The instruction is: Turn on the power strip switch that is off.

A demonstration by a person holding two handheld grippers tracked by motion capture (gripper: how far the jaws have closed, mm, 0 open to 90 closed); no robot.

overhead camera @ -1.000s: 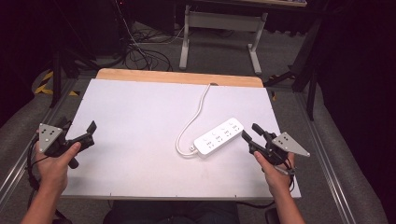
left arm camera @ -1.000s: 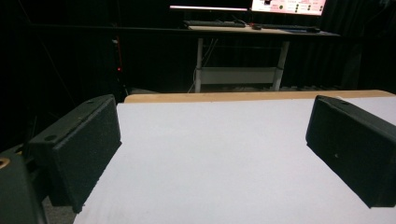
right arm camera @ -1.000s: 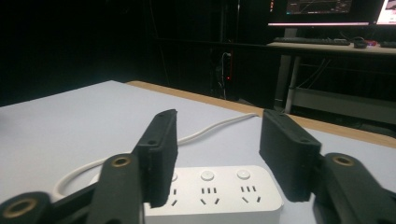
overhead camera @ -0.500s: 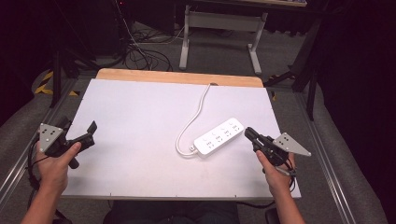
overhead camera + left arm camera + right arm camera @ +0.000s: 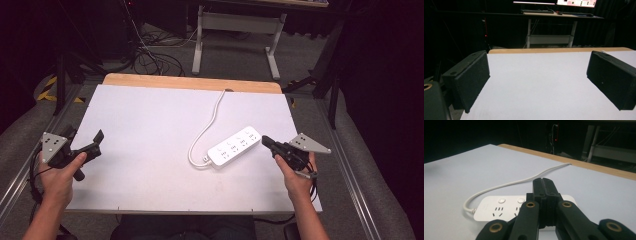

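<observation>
A white power strip (image 5: 234, 146) lies flat on the white table (image 5: 150, 120), right of centre, and its cord (image 5: 206, 125) curves toward the far edge. My right gripper (image 5: 265, 141) sits just off the strip's right end, jaws pressed together with nothing between them. In the right gripper view the shut jaws (image 5: 543, 185) cover part of the power strip (image 5: 496, 207), whose sockets and buttons face up. Over the table's left edge my left gripper (image 5: 98, 141) is held open. Its two black pads (image 5: 470, 80) stand wide apart above bare table.
A wooden strip (image 5: 192, 82) borders the table's far edge. Beyond it stand a metal desk frame (image 5: 235, 30) and loose cables (image 5: 150, 55) on the floor. Metal rails (image 5: 350, 170) run along both sides of the table.
My right gripper went from open to shut and edged slightly toward the strip's end. The left gripper has stayed in place, open.
</observation>
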